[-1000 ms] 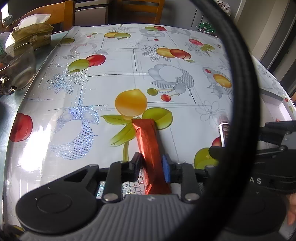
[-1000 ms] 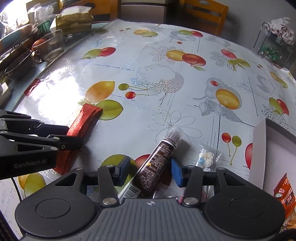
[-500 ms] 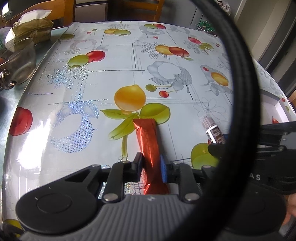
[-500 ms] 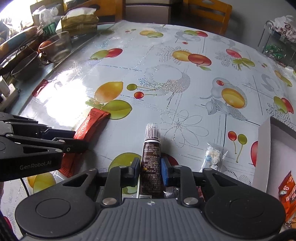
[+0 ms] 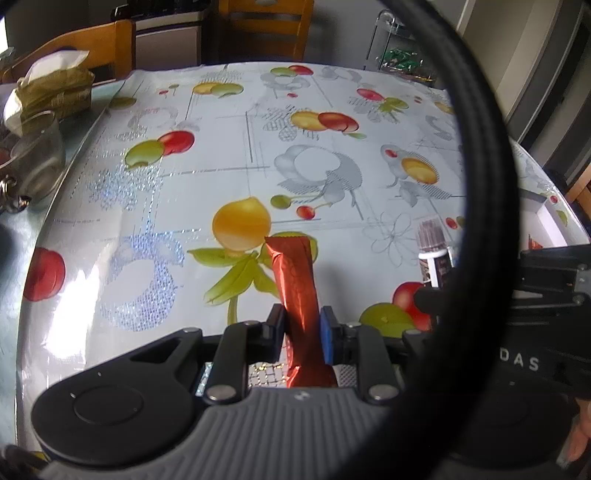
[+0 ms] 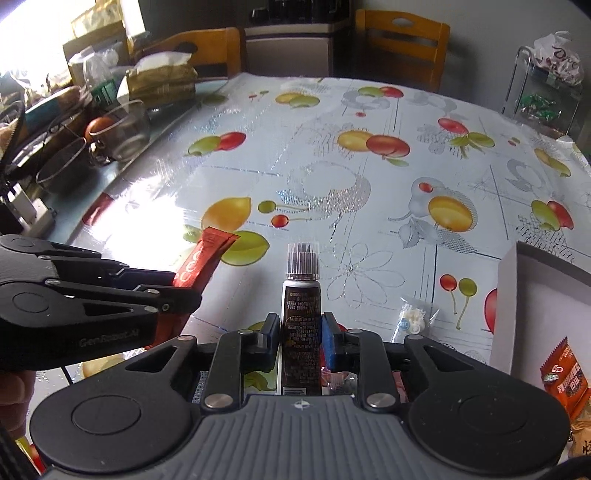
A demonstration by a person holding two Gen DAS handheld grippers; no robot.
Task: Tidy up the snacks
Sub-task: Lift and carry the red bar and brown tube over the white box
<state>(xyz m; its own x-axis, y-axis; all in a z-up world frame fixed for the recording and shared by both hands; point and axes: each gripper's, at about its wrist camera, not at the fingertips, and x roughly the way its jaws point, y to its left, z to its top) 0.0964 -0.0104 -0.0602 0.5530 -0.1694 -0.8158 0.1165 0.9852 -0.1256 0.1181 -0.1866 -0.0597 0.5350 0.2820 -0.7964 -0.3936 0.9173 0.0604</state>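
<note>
Readable markings:
- "GenRobot.AI" on the body of the left gripper, lower left of the right wrist view.
- "DAS" (a cut-off fragment) on the right gripper, lower right of the left wrist view.
- Print on the brown stick packet, red stick packet and orange snack pack: too small to read.

Table w/ glossy fruit-print cloth fills the room's centre. Two orange wooden chairs at its far edge, a grey cabinet btwn them. Bright window light far left of table; wire rack far right.
</note>
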